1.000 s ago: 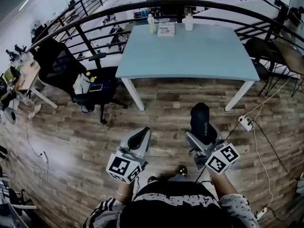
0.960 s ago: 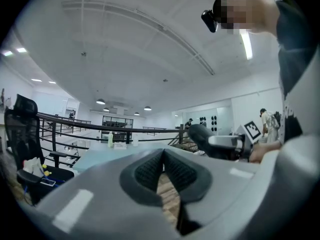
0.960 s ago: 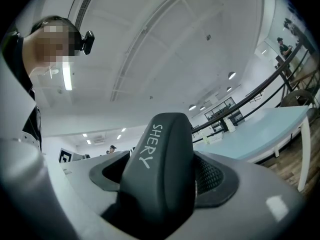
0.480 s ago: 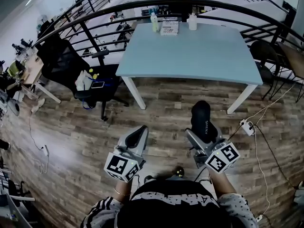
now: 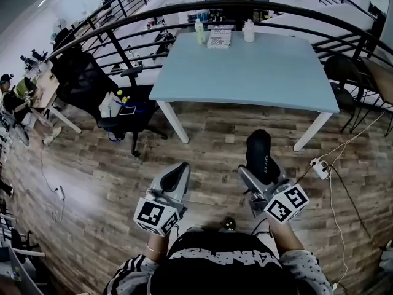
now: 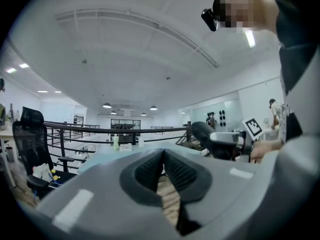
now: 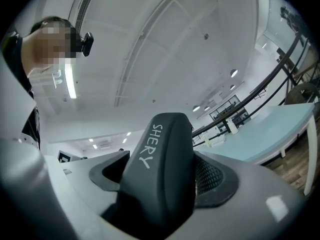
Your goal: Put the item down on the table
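Wood floor (image 5: 92, 165) underneath; blue table (image 5: 258, 72) ahead, well apart from both grippers. Right gripper (image 5: 260, 172) jaws clamp black case (image 5: 258, 154), held over floor. Left gripper (image 5: 174, 177) jaws together, nothing between.

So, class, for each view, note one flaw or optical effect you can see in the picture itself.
Head view: fisheye bends the railing into an arc. Left gripper view: black corners ring the picture, and the left claw looms large. Right gripper view: the ceiling light glares, while the black item reads sharp.
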`<state>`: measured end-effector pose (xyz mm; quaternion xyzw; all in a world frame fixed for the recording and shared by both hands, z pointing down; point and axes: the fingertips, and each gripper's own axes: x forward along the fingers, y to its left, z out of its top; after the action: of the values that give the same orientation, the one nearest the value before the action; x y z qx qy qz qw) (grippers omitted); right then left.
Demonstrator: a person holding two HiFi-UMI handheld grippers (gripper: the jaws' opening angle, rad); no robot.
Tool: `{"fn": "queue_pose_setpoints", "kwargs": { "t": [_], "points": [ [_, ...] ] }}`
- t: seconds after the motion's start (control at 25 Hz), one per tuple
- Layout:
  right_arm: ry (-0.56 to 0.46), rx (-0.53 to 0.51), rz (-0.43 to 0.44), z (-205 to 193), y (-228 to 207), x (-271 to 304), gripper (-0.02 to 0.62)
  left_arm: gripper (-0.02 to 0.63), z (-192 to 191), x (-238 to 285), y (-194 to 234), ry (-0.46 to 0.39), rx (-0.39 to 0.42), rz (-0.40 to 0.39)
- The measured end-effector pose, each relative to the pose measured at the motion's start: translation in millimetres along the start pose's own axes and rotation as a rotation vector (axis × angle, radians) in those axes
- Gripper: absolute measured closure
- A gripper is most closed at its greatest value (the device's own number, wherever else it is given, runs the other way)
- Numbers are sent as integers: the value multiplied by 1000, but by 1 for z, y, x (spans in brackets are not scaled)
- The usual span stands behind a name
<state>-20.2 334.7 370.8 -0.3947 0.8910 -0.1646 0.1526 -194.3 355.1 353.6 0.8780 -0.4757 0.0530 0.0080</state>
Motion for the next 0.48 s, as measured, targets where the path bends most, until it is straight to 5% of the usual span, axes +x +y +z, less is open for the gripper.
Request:
{"fn": "queue_pose_setpoints", "kwargs": {
  "t": [0.48],
  "points": [
    [-3, -8, -74, 4, -20, -25, 202, 606, -2, 26, -16, -17, -14, -61]
  ]
}}
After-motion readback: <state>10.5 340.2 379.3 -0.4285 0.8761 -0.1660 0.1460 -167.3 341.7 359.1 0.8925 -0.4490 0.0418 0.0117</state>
